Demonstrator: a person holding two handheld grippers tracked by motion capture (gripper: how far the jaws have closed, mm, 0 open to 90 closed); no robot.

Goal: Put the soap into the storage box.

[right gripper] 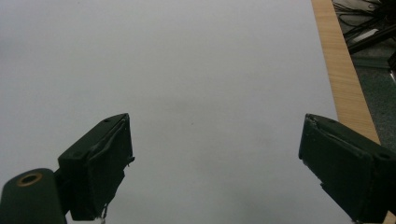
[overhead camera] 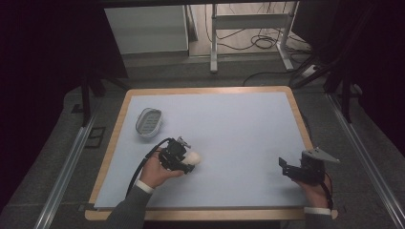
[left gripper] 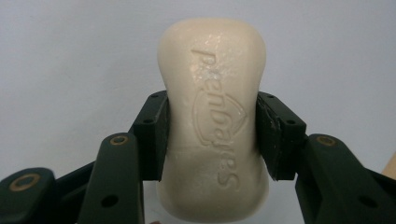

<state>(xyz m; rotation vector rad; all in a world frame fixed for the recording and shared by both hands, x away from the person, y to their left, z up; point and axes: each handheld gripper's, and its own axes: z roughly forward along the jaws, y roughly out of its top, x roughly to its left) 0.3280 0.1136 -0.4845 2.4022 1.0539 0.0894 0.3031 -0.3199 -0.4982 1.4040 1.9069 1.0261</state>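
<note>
Now your left gripper [left gripper: 212, 140], low in the frame's left-center, clamps a cream soap bar [left gripper: 212, 121] embossed with upside-down lettering I cannot read surely, your right gripper [right gripper: 215, 163] gapes empty lower right, and the soap dish [overhead camera: 148, 122] sits upper left.

I am working in what looks like a lab or test room. My landmark is the table [overhead camera: 206, 89], wood-edged under a plain pale sheet. Beyond its far edge stands a white metal frame [overhead camera: 248, 21] with loose cables [overhead camera: 260, 43] on the floor; dark curtains [overhead camera: 43, 43] hang at both sides.
</note>
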